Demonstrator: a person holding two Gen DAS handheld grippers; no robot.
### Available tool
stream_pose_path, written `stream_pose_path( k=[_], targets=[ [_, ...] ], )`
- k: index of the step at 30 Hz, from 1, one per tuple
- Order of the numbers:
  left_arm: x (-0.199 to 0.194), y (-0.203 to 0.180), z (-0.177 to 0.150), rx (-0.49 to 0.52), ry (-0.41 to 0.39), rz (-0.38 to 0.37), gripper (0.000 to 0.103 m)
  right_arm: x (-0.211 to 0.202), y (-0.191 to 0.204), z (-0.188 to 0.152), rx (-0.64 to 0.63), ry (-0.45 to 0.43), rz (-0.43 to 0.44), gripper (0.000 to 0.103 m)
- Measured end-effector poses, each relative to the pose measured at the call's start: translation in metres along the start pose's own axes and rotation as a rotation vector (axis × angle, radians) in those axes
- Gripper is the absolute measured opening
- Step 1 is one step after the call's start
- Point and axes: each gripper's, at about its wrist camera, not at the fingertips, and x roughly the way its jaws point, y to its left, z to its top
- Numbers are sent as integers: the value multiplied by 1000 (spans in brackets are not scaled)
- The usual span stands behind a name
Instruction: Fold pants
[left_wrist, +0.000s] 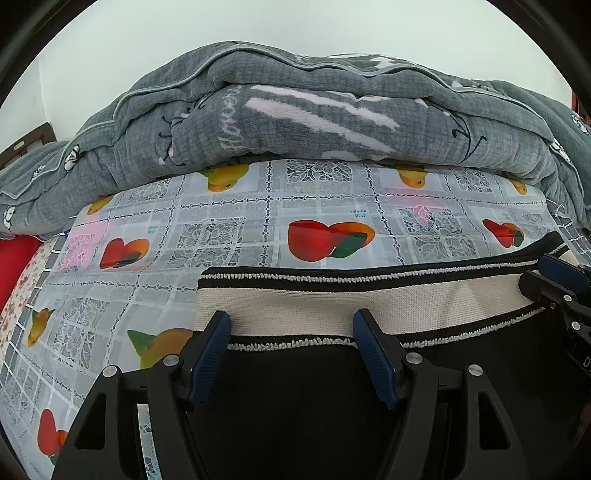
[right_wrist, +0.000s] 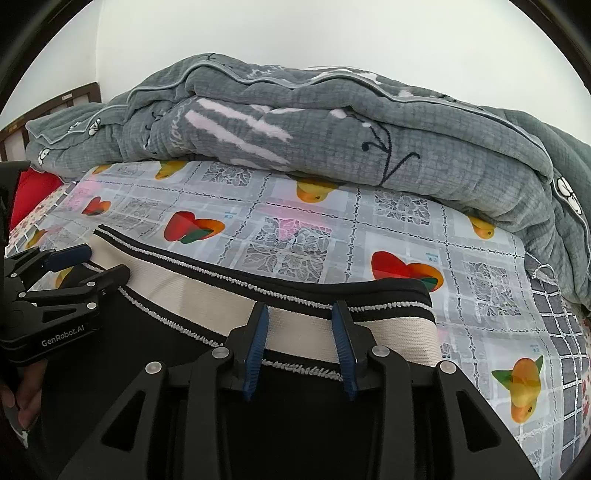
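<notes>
Black pants (left_wrist: 295, 398) with a cream and black striped waistband (left_wrist: 332, 302) lie flat on a fruit-print cloth (left_wrist: 221, 229). My left gripper (left_wrist: 291, 325) is open, fingers over the left part of the waistband. My right gripper (right_wrist: 301, 317) is open over the right end of the waistband (right_wrist: 388, 332), black pants fabric (right_wrist: 295, 424) beneath it. The left gripper also shows in the right wrist view (right_wrist: 88, 262), and the right gripper shows at the edge of the left wrist view (left_wrist: 561, 273).
A bulky grey quilt (left_wrist: 295, 110) lies heaped across the far side of the cloth, also in the right wrist view (right_wrist: 332, 129). A red pillow (left_wrist: 14, 262) sits at the far left. A wooden headboard (right_wrist: 55, 107) and a white wall stand behind.
</notes>
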Motion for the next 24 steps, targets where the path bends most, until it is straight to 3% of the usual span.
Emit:
stream_pose_path(
  k=[17,24],
  targets=[
    [0,1,0,-11,0,-13,67,0,0,0,-1,2,3,37],
    [-5,3,4,8,42,-45,68,-2,0,6,-42,73,9,37]
  ],
)
